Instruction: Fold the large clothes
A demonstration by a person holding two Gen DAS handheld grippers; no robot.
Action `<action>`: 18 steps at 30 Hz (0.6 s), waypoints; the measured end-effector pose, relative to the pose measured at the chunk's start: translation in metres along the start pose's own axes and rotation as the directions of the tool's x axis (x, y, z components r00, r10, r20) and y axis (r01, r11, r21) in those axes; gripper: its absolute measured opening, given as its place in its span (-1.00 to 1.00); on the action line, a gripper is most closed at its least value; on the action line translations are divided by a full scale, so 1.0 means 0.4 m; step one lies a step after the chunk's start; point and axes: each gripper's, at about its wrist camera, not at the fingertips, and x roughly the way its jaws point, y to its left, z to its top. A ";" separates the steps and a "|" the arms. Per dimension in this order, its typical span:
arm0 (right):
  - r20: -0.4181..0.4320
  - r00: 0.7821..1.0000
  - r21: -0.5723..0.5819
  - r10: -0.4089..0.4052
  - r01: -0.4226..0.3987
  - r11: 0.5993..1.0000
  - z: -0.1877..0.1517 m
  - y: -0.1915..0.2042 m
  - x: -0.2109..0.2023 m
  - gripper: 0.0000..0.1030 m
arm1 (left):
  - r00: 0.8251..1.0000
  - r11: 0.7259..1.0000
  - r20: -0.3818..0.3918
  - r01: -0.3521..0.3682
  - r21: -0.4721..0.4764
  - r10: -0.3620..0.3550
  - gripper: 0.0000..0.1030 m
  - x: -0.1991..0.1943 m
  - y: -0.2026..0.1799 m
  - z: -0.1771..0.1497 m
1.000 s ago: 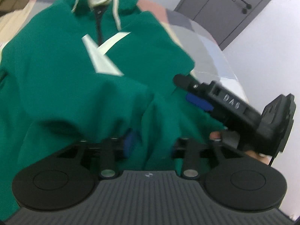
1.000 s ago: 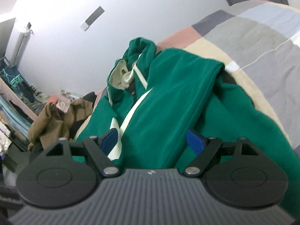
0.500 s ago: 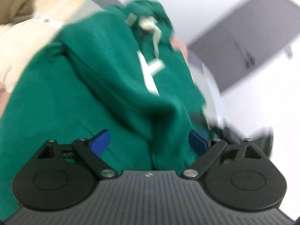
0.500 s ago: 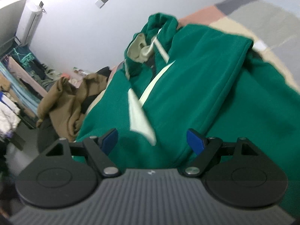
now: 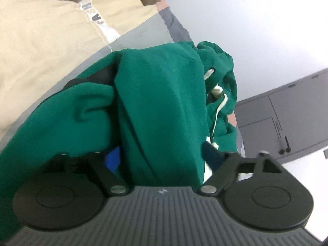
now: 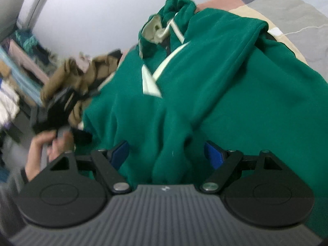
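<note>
Folding is partly done. One green hoodie [image 6: 205, 86] lies on the bed [image 5: 41, 41], centre frame in both views, its sleeves turned inward and the body not yet doubled. Left gripper [image 5: 162, 160]: jaws have just been narrowing around a thick fold; whether they pinch it I cannot tell. Right gripper [image 6: 167, 153]: jaws released, straddling cloth. One brown garment [image 6: 67, 78] lies at left.

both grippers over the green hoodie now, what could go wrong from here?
1. The left gripper straddles a thick fold of the green hoodie; its jaws have just been closing, and may catch more layers than intended.
2. The white drawstring hangs loose beside the left gripper's right finger and could snag.
3. The right gripper stands open over a bunched ridge of fabric; closing there may lock in a wrinkle.
</note>
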 end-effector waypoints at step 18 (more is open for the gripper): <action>0.217 0.964 -0.527 -0.150 0.246 0.813 0.042 0.309 -0.042 -0.43 | 0.970 0.985 0.178 0.172 -0.031 -0.164 -0.71 -0.189 0.064 0.189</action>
